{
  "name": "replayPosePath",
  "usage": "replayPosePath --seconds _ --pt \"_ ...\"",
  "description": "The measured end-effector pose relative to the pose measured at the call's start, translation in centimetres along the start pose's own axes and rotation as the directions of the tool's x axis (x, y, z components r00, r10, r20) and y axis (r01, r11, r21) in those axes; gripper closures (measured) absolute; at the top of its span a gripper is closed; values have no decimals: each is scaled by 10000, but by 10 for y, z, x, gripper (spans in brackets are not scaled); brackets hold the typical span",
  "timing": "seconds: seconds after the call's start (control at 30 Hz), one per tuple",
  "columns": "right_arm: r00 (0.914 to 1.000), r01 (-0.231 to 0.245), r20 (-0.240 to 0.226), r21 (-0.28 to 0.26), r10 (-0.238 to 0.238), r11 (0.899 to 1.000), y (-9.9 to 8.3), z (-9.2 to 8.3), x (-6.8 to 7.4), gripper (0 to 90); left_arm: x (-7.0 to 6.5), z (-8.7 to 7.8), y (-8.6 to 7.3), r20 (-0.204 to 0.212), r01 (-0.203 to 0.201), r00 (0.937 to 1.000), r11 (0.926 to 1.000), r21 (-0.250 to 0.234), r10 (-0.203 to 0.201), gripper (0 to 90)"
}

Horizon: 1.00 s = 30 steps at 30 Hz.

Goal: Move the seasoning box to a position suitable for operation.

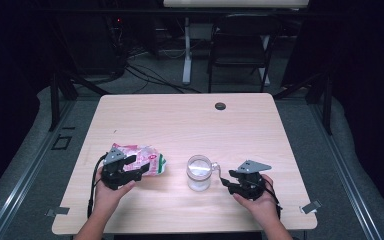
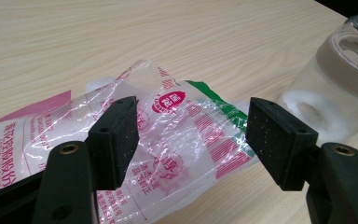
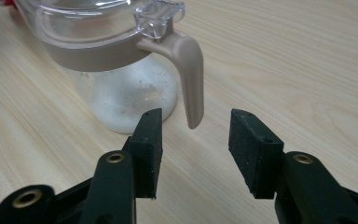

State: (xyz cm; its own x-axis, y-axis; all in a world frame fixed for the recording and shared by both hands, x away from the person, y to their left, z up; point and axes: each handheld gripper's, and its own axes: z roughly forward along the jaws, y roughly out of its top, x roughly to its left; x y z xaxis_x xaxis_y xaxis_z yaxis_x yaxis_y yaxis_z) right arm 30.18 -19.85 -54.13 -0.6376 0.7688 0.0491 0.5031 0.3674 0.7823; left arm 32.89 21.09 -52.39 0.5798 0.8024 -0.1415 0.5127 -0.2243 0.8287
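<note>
Right gripper view shows the glass jug's (image 3: 116, 60) beige handle (image 3: 189, 70) hanging just ahead of the parted, empty jaws of the right gripper (image 3: 193, 149), white residue at the jug's bottom. Left gripper view shows the left gripper (image 2: 191, 140) open over a crinkled clear packet (image 2: 186, 140) printed in red Chinese characters, too small to read. High view places both on the table (image 1: 180, 120), near its front edge.
</note>
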Motion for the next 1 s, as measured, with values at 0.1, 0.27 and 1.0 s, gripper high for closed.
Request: replayPosePath --seconds 0.1,0.27,1.0 --pt "9998 184 -43 11 -184 9998 1 4 1 567 -2 -4 -2 -240 -320 9992 9995 78 322 362" --pt "9996 190 -233 166 -186 9997 4 12 2 593 0 -12 -6 -409 -240 9989 9991 -346 226 395" --pt "10000 -21 -65 425 24 9991 18 50 -2 713 8 -32 -23 -412 1037 9933 9906 -888 -1077 418"
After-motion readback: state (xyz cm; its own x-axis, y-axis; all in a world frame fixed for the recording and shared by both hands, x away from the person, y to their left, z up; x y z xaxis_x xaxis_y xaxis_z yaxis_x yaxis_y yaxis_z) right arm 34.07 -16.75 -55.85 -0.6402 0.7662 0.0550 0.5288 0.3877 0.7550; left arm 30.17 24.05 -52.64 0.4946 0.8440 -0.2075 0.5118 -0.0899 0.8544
